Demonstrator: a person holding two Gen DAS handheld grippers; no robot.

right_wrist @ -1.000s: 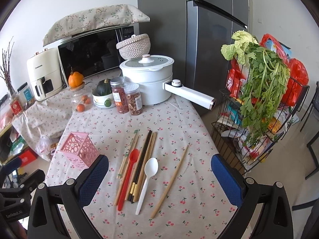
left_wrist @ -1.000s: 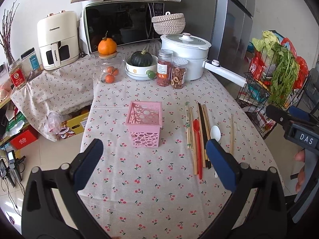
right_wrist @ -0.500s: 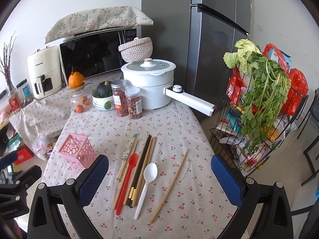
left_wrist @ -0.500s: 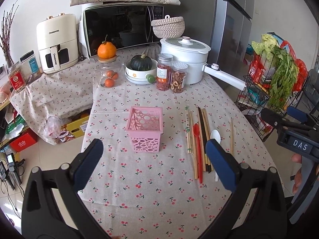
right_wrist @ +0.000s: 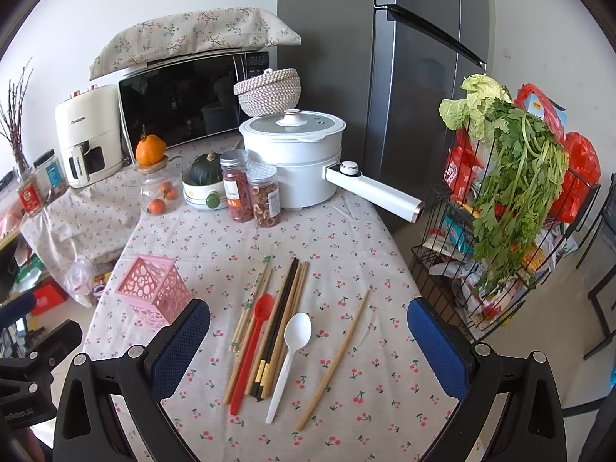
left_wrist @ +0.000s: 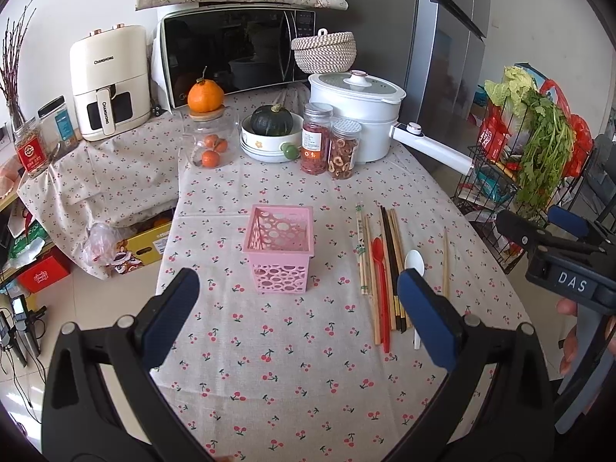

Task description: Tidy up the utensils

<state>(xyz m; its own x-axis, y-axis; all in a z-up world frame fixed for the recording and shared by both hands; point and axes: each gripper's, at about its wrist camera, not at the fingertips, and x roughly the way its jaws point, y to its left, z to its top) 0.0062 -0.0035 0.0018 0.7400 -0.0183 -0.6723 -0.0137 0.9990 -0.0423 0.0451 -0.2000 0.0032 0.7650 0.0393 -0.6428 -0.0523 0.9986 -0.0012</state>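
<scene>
A pink perforated basket (left_wrist: 281,248) stands empty on the cherry-print tablecloth (left_wrist: 288,365); it also shows in the right wrist view (right_wrist: 154,292). To its right lie several chopsticks (left_wrist: 389,254), a red spoon (left_wrist: 379,269), a white spoon (left_wrist: 415,265) and one stray wooden chopstick (left_wrist: 445,261). The right wrist view shows the red spoon (right_wrist: 252,342), white spoon (right_wrist: 290,358), dark chopsticks (right_wrist: 279,319) and stray chopstick (right_wrist: 335,358). My left gripper (left_wrist: 296,315) is open and empty, above the table before the basket. My right gripper (right_wrist: 308,346) is open and empty above the utensils.
At the table's back stand a white pot (left_wrist: 356,111) with a long handle (left_wrist: 431,148), two jars (left_wrist: 329,146), a bowl with a squash (left_wrist: 271,131) and a glass jar with oranges (left_wrist: 208,142). A wire rack with greens (right_wrist: 512,208) stands right of the table.
Both grippers have drawn back and risen slightly, so the table and utensils sit a little lower in the views. Nothing on the table has moved.
</scene>
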